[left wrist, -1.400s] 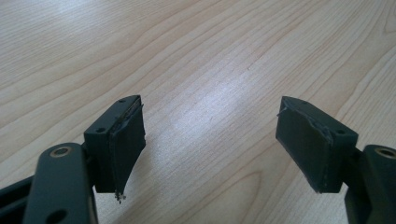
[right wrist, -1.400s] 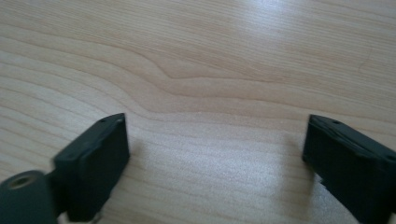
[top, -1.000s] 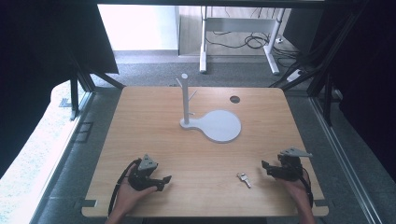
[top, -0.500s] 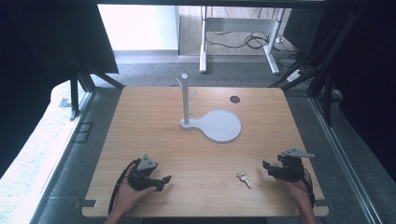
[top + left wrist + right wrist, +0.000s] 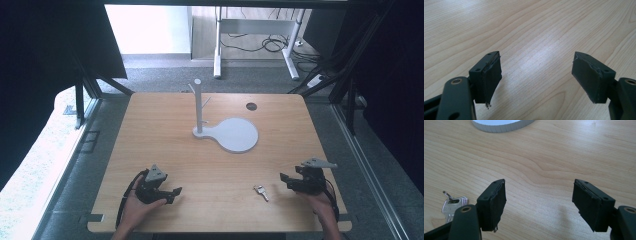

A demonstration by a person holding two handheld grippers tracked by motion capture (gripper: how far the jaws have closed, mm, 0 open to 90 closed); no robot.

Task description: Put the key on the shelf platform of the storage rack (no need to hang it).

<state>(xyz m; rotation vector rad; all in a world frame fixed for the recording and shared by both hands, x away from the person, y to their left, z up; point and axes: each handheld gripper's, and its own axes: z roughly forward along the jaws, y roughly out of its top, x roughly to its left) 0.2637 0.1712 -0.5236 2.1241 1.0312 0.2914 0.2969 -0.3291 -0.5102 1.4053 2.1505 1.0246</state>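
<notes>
Both tongs rested low over the desk (image 5: 165, 150), near its front edge. Left tongs (image 5: 170, 195) stood wide open with nothing between the pads (image 5: 491, 77); in the left gripper view there was bare wood ahead of them. Right tongs (image 5: 286, 181) also stood wide open and empty.

The keys (image 5: 260, 191) lay flat on the desk just to the left of the right tongs, apart from them, between my two hands but much nearer the right. In the right gripper view the keys (image 5: 452, 206) sat outside the left pad (image 5: 495, 202), not between the jaws, with a thin ring at the top.

Handling judgement: small, light, stiff metal, smooth and likely slippery against the pads. Lying flat, they offered little height to pinch; the jaws would have to come down to the wood and close across the flat heads, or on the ring if it stood proud. Whether the ring was lifted off the surface I could not tell at this resolution. Several leaves looked stacked, so they might fan or swing once raised.

The white stand (image 5: 198, 107) with its pegs and round base stood well apart, toward the desk's middle.
</notes>
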